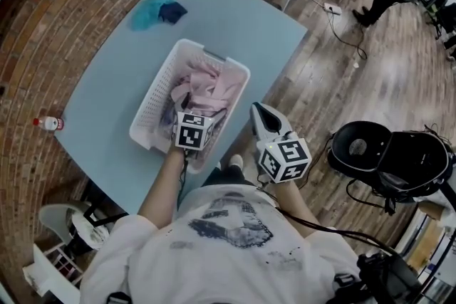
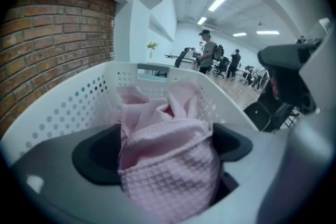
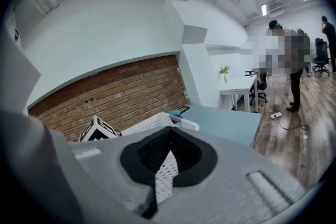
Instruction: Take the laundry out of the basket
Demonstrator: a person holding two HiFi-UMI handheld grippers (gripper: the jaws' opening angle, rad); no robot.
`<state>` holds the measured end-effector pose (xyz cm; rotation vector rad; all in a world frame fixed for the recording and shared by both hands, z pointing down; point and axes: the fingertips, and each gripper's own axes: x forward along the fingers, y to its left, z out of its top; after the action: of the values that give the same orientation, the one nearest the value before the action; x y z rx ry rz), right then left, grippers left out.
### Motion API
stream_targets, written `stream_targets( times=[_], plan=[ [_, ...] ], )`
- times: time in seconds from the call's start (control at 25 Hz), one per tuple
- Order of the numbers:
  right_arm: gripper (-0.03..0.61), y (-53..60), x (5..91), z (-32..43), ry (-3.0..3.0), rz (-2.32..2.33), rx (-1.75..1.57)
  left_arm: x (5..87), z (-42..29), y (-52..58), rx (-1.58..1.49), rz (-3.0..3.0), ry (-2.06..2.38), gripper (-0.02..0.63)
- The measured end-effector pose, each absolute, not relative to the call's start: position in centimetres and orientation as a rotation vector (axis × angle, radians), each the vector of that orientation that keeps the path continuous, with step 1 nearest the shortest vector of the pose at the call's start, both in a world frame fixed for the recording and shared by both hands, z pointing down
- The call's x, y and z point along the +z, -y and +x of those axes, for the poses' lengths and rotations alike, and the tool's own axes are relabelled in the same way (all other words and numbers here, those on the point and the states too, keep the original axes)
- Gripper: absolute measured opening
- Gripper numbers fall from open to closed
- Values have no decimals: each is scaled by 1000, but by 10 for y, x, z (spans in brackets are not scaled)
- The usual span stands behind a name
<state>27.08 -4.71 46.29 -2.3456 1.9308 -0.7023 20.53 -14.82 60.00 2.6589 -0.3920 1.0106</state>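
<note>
Pink cloth [image 2: 157, 113] is sitting in the basket [image 2: 63, 107] right between the left gripper's [image 2: 163, 155] widely spread jaws, ungripped, while the right gripper [image 3: 169, 157] is hanging closed on nothing outside the rim.

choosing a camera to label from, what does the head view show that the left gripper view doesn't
Head view only: the light blue table, a crumpled teal and dark blue cloth on it, a small red-capped bottle at its edge. Left gripper view only: the left gripper, jaws apart, a pink waffle-weave cloth between them. Both: the white perforated plastic laundry basket holding pink laundry.
</note>
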Motion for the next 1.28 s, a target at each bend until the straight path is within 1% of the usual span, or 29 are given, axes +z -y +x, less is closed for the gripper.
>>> stream_targets(
  times=[0.48,0.68,0.76,1.0,1.08,1.28],
  plan=[
    [-3,41,473,276,-1919,-2345,-714,663,209,143,1091,2433,380,519],
    [-3,37,476,278,-1905,-2345,-724,663,209,146,1113,2440,429,507],
    [-3,37,476,276,-1906,-2339,-730,664,209,148,1123,2452,448,479],
    [-3,35,479,270,-1900,-2328,-749,661,204,147,1163,2477,426,293],
    [-3,34,479,268,-1897,-2329,-749,658,203,147,1154,2471,415,239],
    [-3,28,478,269,-1881,-2333,-748,650,201,148,1132,2464,411,171]
  ],
)
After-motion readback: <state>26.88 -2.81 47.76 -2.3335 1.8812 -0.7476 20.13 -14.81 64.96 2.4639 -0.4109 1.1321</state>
